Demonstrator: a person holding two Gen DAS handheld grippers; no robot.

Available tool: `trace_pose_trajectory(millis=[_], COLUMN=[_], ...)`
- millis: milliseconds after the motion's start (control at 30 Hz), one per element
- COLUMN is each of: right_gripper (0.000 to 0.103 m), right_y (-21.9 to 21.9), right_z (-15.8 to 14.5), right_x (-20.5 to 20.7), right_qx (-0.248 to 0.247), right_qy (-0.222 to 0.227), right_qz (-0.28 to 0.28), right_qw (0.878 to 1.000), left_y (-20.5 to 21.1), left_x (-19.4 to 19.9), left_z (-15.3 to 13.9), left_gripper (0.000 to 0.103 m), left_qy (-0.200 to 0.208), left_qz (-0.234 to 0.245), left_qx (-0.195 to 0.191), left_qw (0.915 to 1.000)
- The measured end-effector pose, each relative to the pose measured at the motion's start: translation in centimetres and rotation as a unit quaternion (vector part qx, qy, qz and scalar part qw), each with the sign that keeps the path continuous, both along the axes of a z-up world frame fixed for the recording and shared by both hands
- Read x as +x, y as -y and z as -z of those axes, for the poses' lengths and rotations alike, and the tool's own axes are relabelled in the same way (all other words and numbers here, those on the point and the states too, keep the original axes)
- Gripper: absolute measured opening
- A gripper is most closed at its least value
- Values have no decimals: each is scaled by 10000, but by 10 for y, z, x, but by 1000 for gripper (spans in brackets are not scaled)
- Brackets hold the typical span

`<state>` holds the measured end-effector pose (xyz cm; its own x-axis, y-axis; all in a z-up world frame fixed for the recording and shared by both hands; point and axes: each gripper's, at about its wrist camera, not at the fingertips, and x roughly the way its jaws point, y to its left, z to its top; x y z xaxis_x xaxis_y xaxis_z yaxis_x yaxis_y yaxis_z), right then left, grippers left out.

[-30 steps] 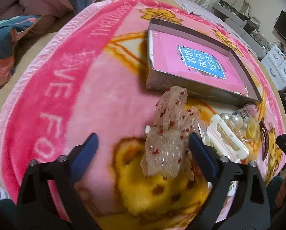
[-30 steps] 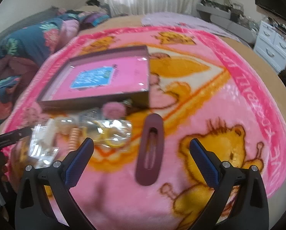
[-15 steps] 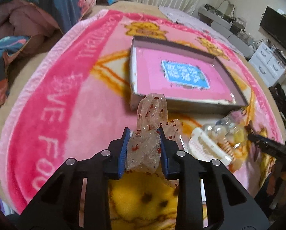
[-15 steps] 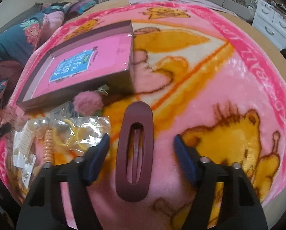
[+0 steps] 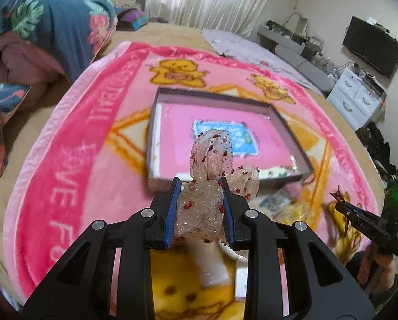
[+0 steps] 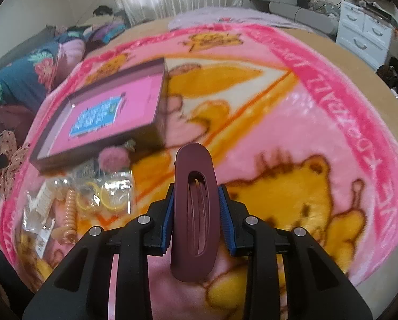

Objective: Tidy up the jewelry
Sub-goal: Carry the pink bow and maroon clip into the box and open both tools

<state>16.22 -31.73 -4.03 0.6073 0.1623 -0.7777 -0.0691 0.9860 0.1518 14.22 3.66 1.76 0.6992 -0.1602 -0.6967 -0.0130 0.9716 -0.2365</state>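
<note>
We've got a big pink teddy-bear blanket point(image 6: 292, 122) spread over the bed, and pretty much everything sits on it. Next biggest is the shallow dark-rimmed box point(image 5: 156, 122) with a pink bottom and a blue label, lying flat near the middle of the blanket. Just in front of its near edge there's a little heap of accessories in clear bags point(image 6: 111, 194): yellow hair ties, a peach spiral tie, a fuzzy pink pom-pom and some white bits.

Our right claw point(image 6: 197, 218) has just been closing and now its blue pads press both sides of the maroon hair clip point(image 6: 193, 213), which stands lengthwise between them, tip pointing away from us; whether it's off the blanket we can't tell. It's just right of the bag heap.

Our left claw point(image 5: 199, 210) is clamped on the sheer glittery bow point(image 5: 206, 184) with red specks, held up in front of the box's near edge, loops sticking up past the pads. A white strip hangs under it.
</note>
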Motion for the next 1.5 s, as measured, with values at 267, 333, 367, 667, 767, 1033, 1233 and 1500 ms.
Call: trace_pose_trajectory(millis=[267,333,367,667,767,1033,1233,1500], right_gripper=[30,30,30,30,30,30,30,30], right_y=[-2,-6,-8,-46,-61,-95,-122,-124], right_z=[-34,-43,-47,-75,-80,-81,-71,-30], right_x=[-4,-2,-1,25,35,74,101,121], right_qx=[75,55,38,35,27,102,89,-69], right_qy=[428,533,578,936,1035,996,873,505], right_qz=[-119,-192,-214,-599,-708,-919,-1102,-1046], right_qw=[9990,9984,9981,9938,9921,9907,9900,9932], left_y=[11,13,14,5,-3,-13,-14,-12], left_x=[21,27,31,67,77,98,107,107], left_z=[-18,-19,-20,-15,-7,23,38,40], left_gripper=[21,21,21,21,21,22,22,48], left_qy=[246,263,265,238,215,-54,-201,-214], left_qz=[61,61,56,-155,-273,-335,-338,-363], left_qx=[-86,-89,-100,-43,-41,-36,95,236], left_qw=[9996,9996,9996,9996,9994,9994,9992,9988])
